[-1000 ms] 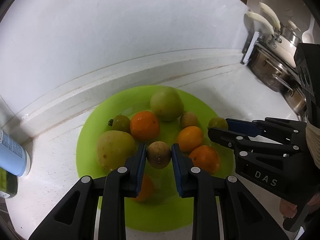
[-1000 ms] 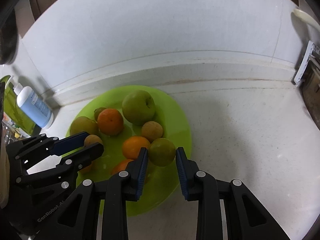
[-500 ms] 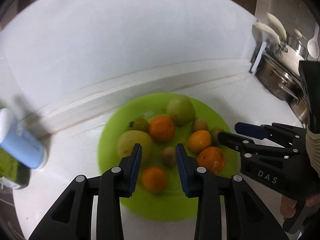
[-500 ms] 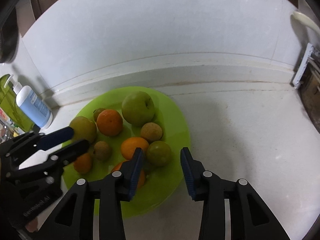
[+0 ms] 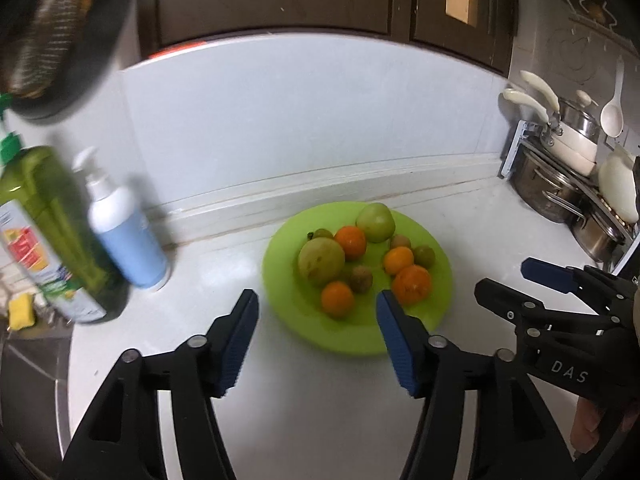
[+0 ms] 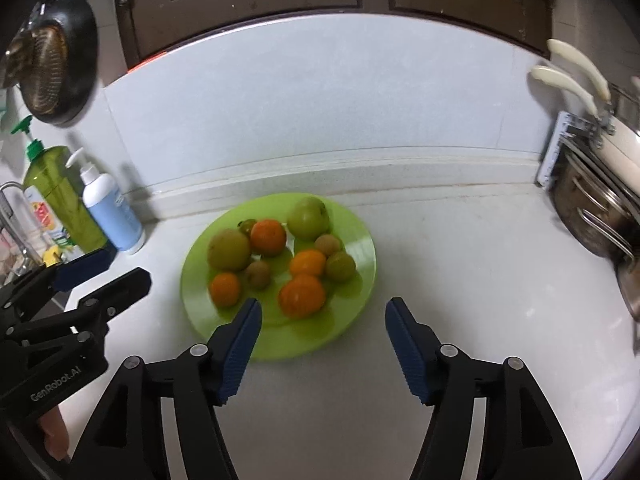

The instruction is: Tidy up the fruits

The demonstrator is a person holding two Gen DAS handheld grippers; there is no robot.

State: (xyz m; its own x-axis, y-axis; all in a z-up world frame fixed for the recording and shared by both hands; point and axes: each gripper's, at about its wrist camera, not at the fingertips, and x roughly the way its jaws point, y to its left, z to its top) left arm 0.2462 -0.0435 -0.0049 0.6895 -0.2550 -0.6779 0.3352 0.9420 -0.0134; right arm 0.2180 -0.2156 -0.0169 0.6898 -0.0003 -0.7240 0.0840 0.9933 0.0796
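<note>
Left wrist view
Left gripper (image 5: 316, 308): jaws opening, nothing between the blue pads; it hangs above the white counter (image 5: 320, 400) at the near edge of the plate.
Green plate (image 5: 360, 344): round, on the counter near the back wall, carrying all the fruit.
Fruit: green apple (image 5: 375, 222) at the back; large yellow-green fruit (image 5: 321, 262) on the left; oranges (image 5: 351, 242) and mandarins among them; small brown fruit (image 5: 361, 278) near the middle.
Right gripper (image 5: 508, 280): seen at the right edge, held off to the plate's right, fingers apart and empty.
Left side: green bottle (image 5: 48, 240) and white-and-blue pump bottle (image 5: 124, 236), blurred.
Right side: steel pots (image 5: 560, 196) on a rack.

Right wrist view
Right gripper (image 6: 322, 316): jaws opening, empty, above the plate's near rim (image 6: 280, 348).
Fruit: nine pieces in a loose cluster; an orange (image 6: 301, 295) lies nearest the fingers.
Left gripper (image 6: 100, 270): at the left, fingers parted, nothing held, beside the plate.
Wall: dark pan (image 6: 56, 64) hanging at upper left.
</note>
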